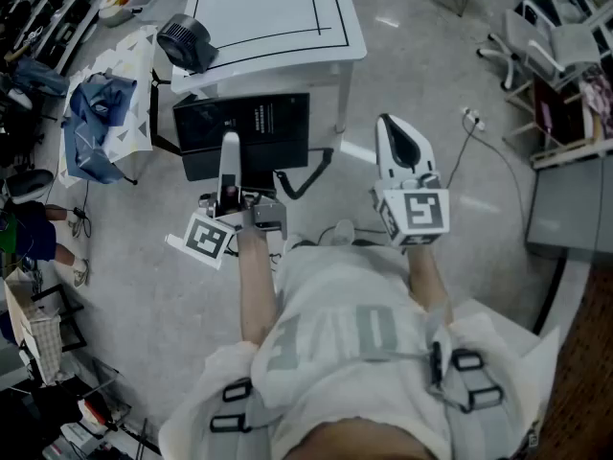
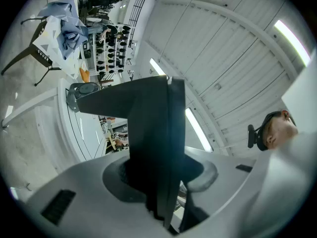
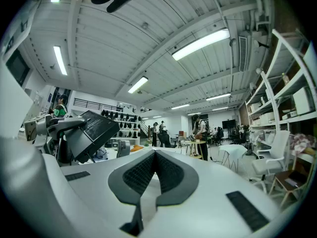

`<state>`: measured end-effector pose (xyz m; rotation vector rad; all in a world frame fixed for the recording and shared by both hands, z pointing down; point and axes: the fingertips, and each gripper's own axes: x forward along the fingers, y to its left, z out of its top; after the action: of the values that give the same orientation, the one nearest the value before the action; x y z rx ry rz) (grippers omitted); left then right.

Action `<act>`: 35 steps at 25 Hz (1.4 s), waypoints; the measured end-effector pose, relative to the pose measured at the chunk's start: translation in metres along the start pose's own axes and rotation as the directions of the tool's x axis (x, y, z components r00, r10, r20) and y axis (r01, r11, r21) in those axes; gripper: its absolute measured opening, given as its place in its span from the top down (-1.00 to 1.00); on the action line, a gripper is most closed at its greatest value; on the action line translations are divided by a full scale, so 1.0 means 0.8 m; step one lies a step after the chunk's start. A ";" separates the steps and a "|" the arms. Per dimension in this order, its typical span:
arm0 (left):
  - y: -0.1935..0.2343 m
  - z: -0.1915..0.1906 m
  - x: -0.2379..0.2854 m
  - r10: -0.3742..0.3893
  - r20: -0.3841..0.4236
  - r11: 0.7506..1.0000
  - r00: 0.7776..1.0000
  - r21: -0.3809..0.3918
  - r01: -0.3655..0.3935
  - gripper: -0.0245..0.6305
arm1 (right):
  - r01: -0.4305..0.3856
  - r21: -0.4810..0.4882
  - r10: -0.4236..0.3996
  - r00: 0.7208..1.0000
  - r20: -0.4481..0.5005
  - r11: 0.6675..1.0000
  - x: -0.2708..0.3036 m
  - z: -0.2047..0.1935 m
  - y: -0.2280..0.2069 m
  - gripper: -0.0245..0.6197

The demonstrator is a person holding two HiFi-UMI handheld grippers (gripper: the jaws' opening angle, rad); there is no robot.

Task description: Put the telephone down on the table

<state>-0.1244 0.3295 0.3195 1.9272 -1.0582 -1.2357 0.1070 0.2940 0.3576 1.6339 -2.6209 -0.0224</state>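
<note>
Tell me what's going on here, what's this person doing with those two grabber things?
A person is standing with a gripper in each hand. The left gripper is clamped on a flat black telephone and holds it up in the air in front of a white table. The telephone has not yet been set down on the table. The right gripper is closed on nothing and is held out beside the telephone.

Our head camera looks steeply down over the white table [image 1: 278, 12], our gripper cameras sit close behind their jaws, and all three share the black telephone [image 1: 244, 132].
</note>
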 end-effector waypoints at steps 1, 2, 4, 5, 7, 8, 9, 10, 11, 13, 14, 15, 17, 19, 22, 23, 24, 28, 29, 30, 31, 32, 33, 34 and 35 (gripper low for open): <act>-0.002 0.000 0.002 -0.003 0.000 1.000 1.000 0.001 0.003 0.40 | -0.001 0.000 0.001 1.000 0.000 1.000 0.001 0.001 -0.002 0.90; -0.004 -0.001 0.004 -0.006 0.000 1.000 1.000 0.002 0.006 0.40 | -0.002 0.000 0.002 1.000 0.000 1.000 0.001 0.002 -0.004 0.90; -0.005 -0.001 0.008 -0.011 0.000 1.000 1.000 0.003 0.011 0.40 | -0.003 0.002 0.003 1.000 -0.003 1.000 0.003 0.001 -0.007 0.90; -0.006 -0.002 0.010 -0.012 0.001 1.000 1.000 0.004 0.012 0.40 | -0.005 0.004 0.005 1.000 -0.006 1.000 0.003 0.000 -0.008 0.90; -0.006 -0.003 0.013 -0.014 0.001 1.000 1.000 0.007 0.014 0.40 | -0.010 0.004 0.010 1.000 -0.013 1.000 0.005 -0.003 -0.011 0.90; -0.006 -0.004 0.015 -0.015 0.000 1.000 1.000 0.009 0.015 0.40 | -0.012 0.004 0.012 1.000 -0.016 1.000 0.006 -0.003 -0.014 0.90; -0.007 -0.005 0.017 -0.016 0.000 1.000 1.000 0.009 0.016 0.40 | -0.015 0.007 0.015 1.000 -0.018 1.000 0.007 -0.004 -0.016 0.90; -0.007 -0.006 0.018 -0.017 0.000 1.000 1.000 0.009 0.017 0.40 | -0.018 0.012 0.018 1.000 -0.019 1.000 0.008 -0.004 -0.018 0.90; -0.006 -0.007 0.017 -0.016 0.001 1.000 1.000 0.009 0.016 0.40 | -0.023 0.017 0.023 1.000 -0.018 1.000 0.008 -0.005 -0.017 0.90; -0.005 -0.007 0.014 -0.014 0.001 1.000 1.000 0.007 0.014 0.40 | -0.033 0.026 0.034 0.999 -0.004 0.999 0.006 -0.005 -0.014 0.90; -0.004 -0.007 0.013 -0.013 0.001 1.000 1.000 0.005 0.013 0.40 | -0.037 0.032 0.037 0.999 0.005 0.999 0.004 -0.005 -0.013 0.90; -0.005 -0.008 0.013 -0.012 0.002 1.000 1.000 0.002 0.012 0.40 | -0.039 0.041 0.038 0.999 0.011 0.998 0.003 -0.004 -0.014 0.90; -0.006 -0.010 0.015 -0.013 0.004 1.000 1.000 -0.006 0.013 0.40 | -0.040 0.059 0.039 0.999 0.015 0.997 0.002 -0.004 -0.016 0.90; -0.008 -0.007 0.011 -0.017 0.005 1.000 1.000 -0.008 0.017 0.40 | -0.040 0.072 0.039 0.999 0.012 0.997 0.001 -0.007 -0.012 0.90; -0.008 -0.003 0.006 -0.022 0.002 1.000 1.000 -0.001 0.022 0.40 | -0.040 0.085 0.040 0.999 0.010 0.996 0.001 -0.013 -0.006 0.90; -0.009 -0.004 0.006 -0.023 0.001 1.000 1.000 0.000 0.023 0.40 | -0.039 0.087 0.039 0.999 0.010 0.995 0.001 -0.014 -0.007 0.90; -0.009 -0.004 0.008 -0.023 0.002 1.000 1.000 0.001 0.023 0.40 | -0.038 0.088 0.037 0.999 0.011 0.995 0.001 -0.014 -0.009 0.90; -0.018 -0.013 0.023 -0.026 0.010 1.000 1.000 0.013 0.025 0.40 | -0.043 0.097 0.041 0.999 0.016 0.994 0.003 -0.007 -0.030 0.90; -0.020 -0.014 0.026 -0.026 0.013 1.000 1.000 0.014 0.026 0.40 | -0.044 0.101 0.043 0.999 0.014 0.994 0.005 -0.004 -0.033 0.90; -0.020 -0.014 0.029 -0.026 0.016 1.000 1.000 0.013 0.025 0.40 | -0.045 0.104 0.044 0.999 0.011 0.994 0.007 -0.003 -0.035 0.90; -0.020 -0.013 0.032 -0.025 0.019 1.000 1.000 0.012 0.024 0.40 | -0.045 0.106 0.044 0.999 0.010 0.993 0.010 -0.003 -0.037 0.90; -0.020 -0.012 0.035 -0.025 0.020 1.000 0.999 0.014 0.025 0.40 | -0.046 0.108 0.045 0.999 0.010 0.993 0.015 -0.004 -0.040 0.90; -0.020 -0.011 0.040 -0.028 0.020 0.999 0.999 0.017 0.027 0.40 | -0.047 0.114 0.046 0.999 0.010 0.992 0.021 -0.005 -0.042 0.90; -0.018 -0.010 0.044 -0.031 0.020 0.999 0.999 0.022 0.031 0.40 | -0.049 0.122 0.048 0.999 0.010 0.991 0.028 -0.007 -0.043 0.90; -0.015 -0.008 0.047 -0.035 0.019 0.999 0.999 0.025 0.035 0.40 | -0.053 0.128 0.052 0.999 0.010 0.990 0.035 -0.008 -0.043 0.90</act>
<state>-0.1058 0.3037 0.2957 1.9637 -1.0584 -1.2689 0.1257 0.2538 0.3637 1.6029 -2.7214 0.1460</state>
